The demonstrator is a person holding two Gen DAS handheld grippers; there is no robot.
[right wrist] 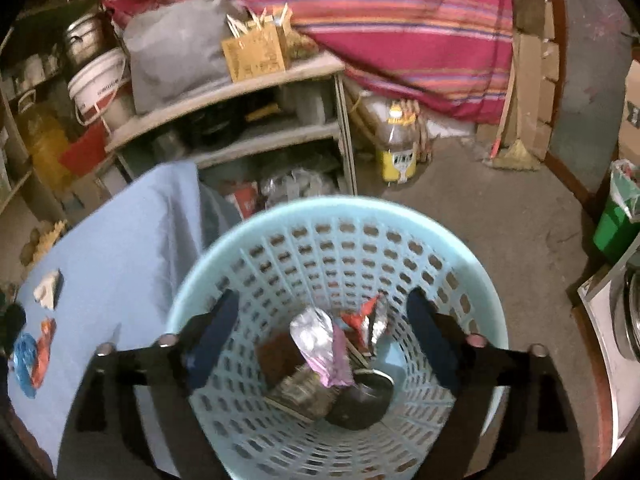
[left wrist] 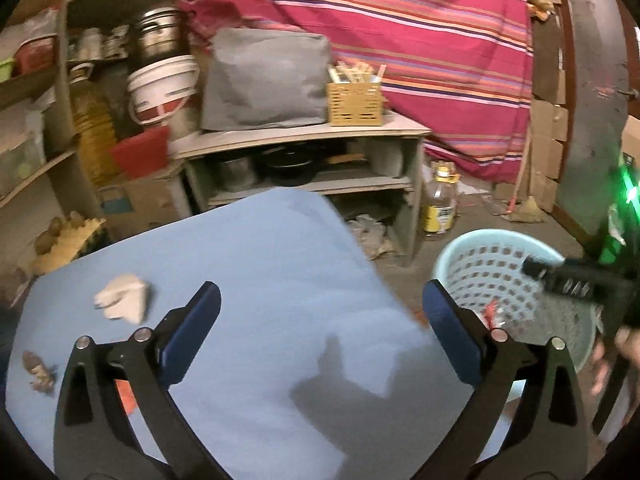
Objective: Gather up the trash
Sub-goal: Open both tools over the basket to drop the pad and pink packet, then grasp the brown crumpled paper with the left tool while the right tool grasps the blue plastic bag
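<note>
My left gripper (left wrist: pixel 320 312) is open and empty above the blue-clothed table (left wrist: pixel 260 264). A crumpled white paper (left wrist: pixel 122 298) lies on the cloth to its left, a brown scrap (left wrist: pixel 38 372) near the left edge. My right gripper (right wrist: pixel 320 320) is open and empty over the mouth of the light blue perforated basket (right wrist: pixel 400 216), which holds a silver-pink wrapper (right wrist: pixel 316 344), a red foil wrapper (right wrist: pixel 368 316) and other trash. The basket (left wrist: pixel 480 248) and right gripper (left wrist: pixel 560 276) show at right in the left wrist view. In the right wrist view, white paper (right wrist: pixel 47 288) and a blue-red wrapper (right wrist: pixel 34 352) lie on the cloth.
A grey shelf unit (left wrist: pixel 312 136) with a grey bag (left wrist: pixel 264 80) and yellow box (left wrist: pixel 354 100) stands behind the table. A jar (left wrist: pixel 440 204) sits on the floor. A green bin (right wrist: pixel 616 216) stands at right. A striped red cloth (left wrist: pixel 400 40) hangs behind.
</note>
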